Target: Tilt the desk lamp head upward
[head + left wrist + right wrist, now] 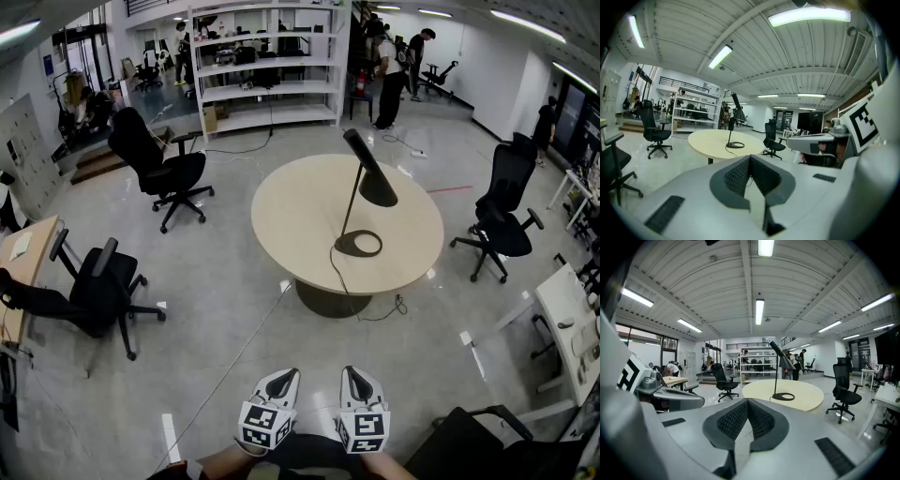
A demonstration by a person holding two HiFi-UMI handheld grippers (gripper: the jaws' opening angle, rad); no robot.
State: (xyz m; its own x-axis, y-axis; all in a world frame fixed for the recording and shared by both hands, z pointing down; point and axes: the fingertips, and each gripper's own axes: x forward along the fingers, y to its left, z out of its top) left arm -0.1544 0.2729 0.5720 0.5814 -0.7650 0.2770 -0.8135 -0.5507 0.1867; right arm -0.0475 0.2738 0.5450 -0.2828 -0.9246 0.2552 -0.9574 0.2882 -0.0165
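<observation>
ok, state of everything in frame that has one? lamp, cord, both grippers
desk lamp: upright on the round table, untouched
lamp head: tilted downward, no glow visible
lamp cord: runs from the base over the table edge to the floor
left gripper: jaws together, empty, well short of the table
right gripper: jaws together, empty, well short of the table

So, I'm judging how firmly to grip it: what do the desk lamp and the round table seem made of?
Desk lamp: probably painted metal, matte black; thin rigid stem, smooth cone shade.
Round table: likely laminate or wood board, pale beige, smooth with little glare; the look leaves it open.
</observation>
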